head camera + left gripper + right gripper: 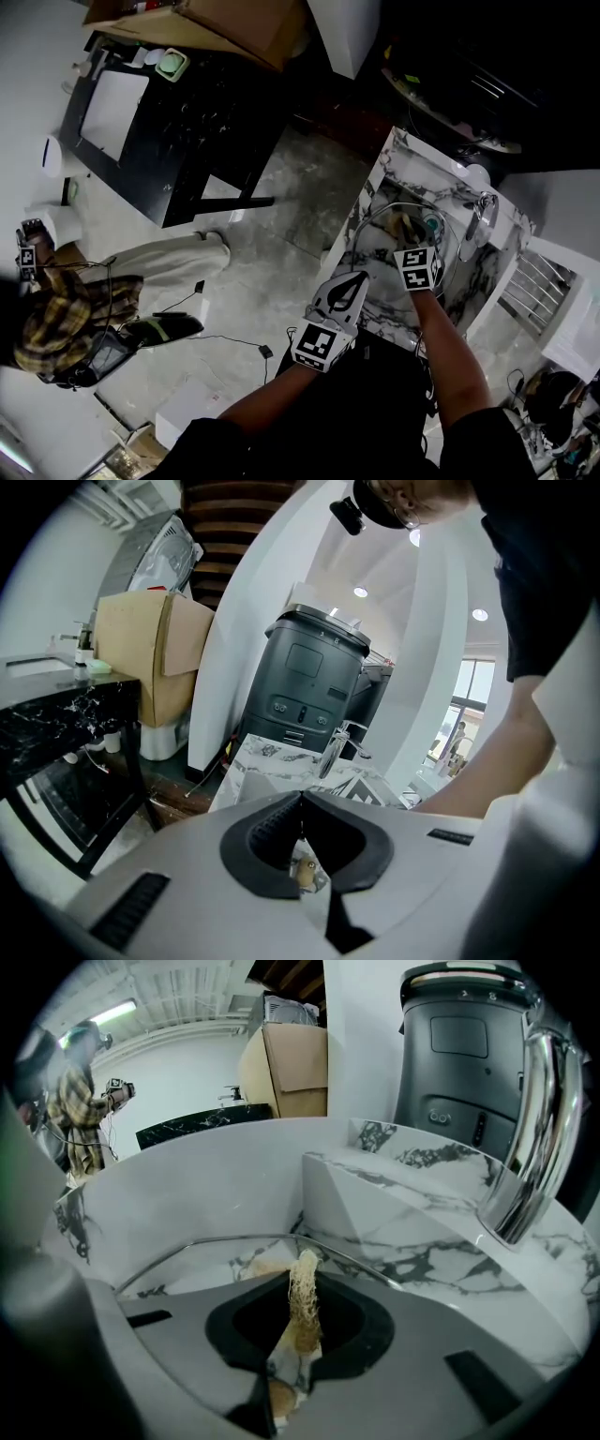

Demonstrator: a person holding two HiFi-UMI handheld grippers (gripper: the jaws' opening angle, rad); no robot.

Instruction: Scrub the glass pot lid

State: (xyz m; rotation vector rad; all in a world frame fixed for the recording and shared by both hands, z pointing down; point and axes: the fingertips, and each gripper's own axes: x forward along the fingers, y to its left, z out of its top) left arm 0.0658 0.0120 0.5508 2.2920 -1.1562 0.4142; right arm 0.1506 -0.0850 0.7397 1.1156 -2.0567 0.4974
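While bent over a marbled sink, holds both grippers down at a glass pot lid lying in the basin, metal rim curving against the veined stone. With the left gripper, jaws drawn together at the tips, pinches what looks like the lid's near edge, though seen only as a thin line between the dark pads in the left gripper view. With the right gripper, jaws narrowed tight on a tan, fibrous loofah strip, holds that strip's free end up at the lid's rim, with glass and marble beyond. Faces a chrome faucet rising at the sink's far side and a dark grey bin behind it. Shares the room with a second person in a plaid shirt, well apart on the pale floor, near a black table and a cardboard box.
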